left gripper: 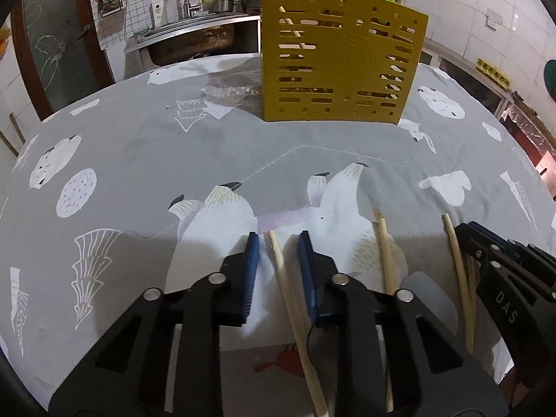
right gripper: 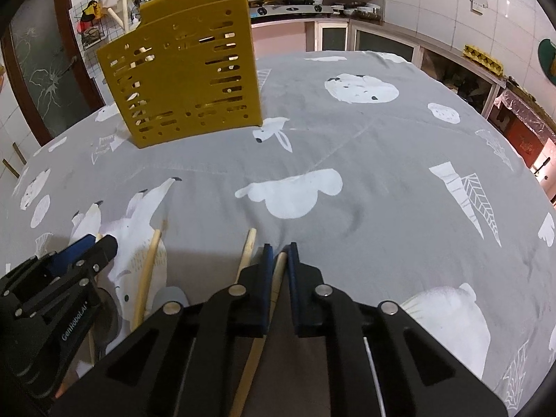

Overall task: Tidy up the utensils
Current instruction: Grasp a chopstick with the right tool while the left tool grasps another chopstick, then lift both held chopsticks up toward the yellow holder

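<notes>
Several pale wooden chopsticks lie on the grey printed tablecloth point(left gripper: 146, 146). My left gripper point(left gripper: 279, 239) straddles one chopstick point(left gripper: 283, 278); its blue pads stand a little apart from the stick on both sides, so it is open. My right gripper point(right gripper: 279, 248) is shut on another chopstick point(right gripper: 278, 272), whose tip shows between the pads. Two loose chopsticks point(left gripper: 385, 253) point(right gripper: 248, 246) lie between the grippers. The yellow perforated utensil holder point(left gripper: 340, 69) point(right gripper: 184, 80) stands upright at the far side with sticks inside. Each gripper shows in the other's view point(left gripper: 467, 231) point(right gripper: 104, 243).
The round table's cloth point(right gripper: 382, 146) falls away at the edges. Behind it are a steel sink point(left gripper: 194, 38) with hanging utensils, and a stove counter point(right gripper: 295, 8) with a pan. Bare cloth lies between the grippers and the holder.
</notes>
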`<state>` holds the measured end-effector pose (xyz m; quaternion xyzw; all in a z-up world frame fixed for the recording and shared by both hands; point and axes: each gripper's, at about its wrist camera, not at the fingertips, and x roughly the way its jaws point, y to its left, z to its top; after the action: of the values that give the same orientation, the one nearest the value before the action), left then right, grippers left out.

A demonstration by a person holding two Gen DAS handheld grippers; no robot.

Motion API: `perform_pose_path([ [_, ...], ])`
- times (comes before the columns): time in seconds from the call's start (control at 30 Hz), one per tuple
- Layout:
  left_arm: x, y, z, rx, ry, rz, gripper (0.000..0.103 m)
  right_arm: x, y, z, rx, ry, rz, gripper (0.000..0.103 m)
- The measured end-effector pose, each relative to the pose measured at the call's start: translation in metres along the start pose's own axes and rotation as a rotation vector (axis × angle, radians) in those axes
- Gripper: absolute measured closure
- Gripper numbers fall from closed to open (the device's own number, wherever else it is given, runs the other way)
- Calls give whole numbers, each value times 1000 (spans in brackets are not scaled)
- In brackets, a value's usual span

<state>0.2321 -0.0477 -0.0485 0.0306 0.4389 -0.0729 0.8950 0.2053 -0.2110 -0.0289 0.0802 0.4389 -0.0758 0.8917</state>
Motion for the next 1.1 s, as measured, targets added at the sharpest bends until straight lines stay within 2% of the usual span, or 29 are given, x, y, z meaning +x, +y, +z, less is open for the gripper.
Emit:
perform_pose_path([
  [0.13, -1, 2, 0, -6, -3, -7, 94, -1, -1, 1, 1, -7, 13, 94],
  [0.4, -6, 4, 1, -18, -21, -20, 95, -14, -1, 9, -11, -57, 26, 95],
  [0.53, -16, 3, 6, -11, -55, -19, 95, -27, -2, 19, -18, -109, 26, 96],
  [1.1, -84, 7, 48, 1, -284, -19, 99, -82, -16, 68, -23, -292, 60, 97],
])
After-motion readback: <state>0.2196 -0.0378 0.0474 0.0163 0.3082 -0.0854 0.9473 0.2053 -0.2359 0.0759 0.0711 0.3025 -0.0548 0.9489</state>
